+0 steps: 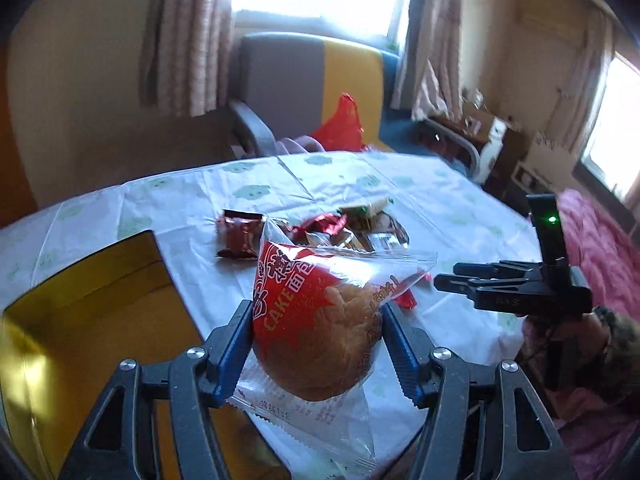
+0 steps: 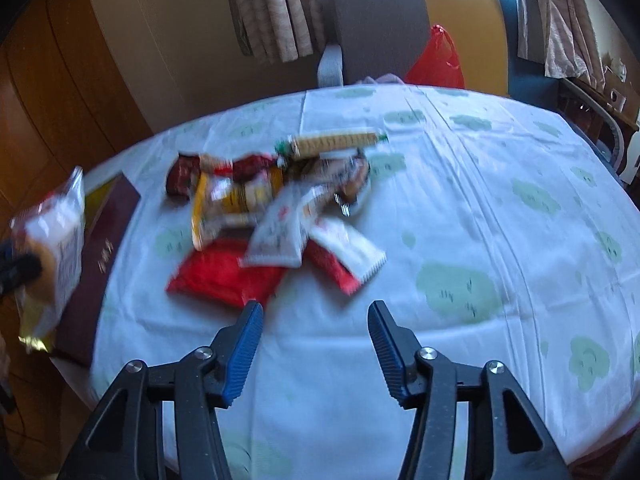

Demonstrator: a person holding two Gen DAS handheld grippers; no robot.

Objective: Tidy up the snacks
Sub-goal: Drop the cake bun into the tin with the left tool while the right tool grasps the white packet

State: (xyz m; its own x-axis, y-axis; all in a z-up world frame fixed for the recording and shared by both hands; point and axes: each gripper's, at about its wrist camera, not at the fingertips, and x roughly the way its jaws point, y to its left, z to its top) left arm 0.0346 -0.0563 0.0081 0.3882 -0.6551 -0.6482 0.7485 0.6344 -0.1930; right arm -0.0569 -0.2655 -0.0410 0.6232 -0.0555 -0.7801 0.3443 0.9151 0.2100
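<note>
My left gripper (image 1: 318, 308) is shut on a wrapped cake bun (image 1: 320, 320) in a red and clear packet, held above the table beside an open box with a gold lining (image 1: 80, 320). The bun also shows at the far left of the right wrist view (image 2: 52, 240), over the box's maroon side (image 2: 100, 264). My right gripper (image 2: 316, 312) is open and empty, hovering over the tablecloth just short of a pile of snack packets (image 2: 272, 208). It also shows from the side in the left wrist view (image 1: 448, 276). A red packet (image 2: 224, 276) lies nearest its fingertips.
The table (image 2: 480, 220) has a white cloth with green prints. A grey and yellow chair (image 2: 400, 28) with a red plastic bag (image 2: 436, 60) stands behind it. A dark red packet (image 1: 238, 240) lies apart from the pile. A pink bed (image 1: 600, 260) is at right.
</note>
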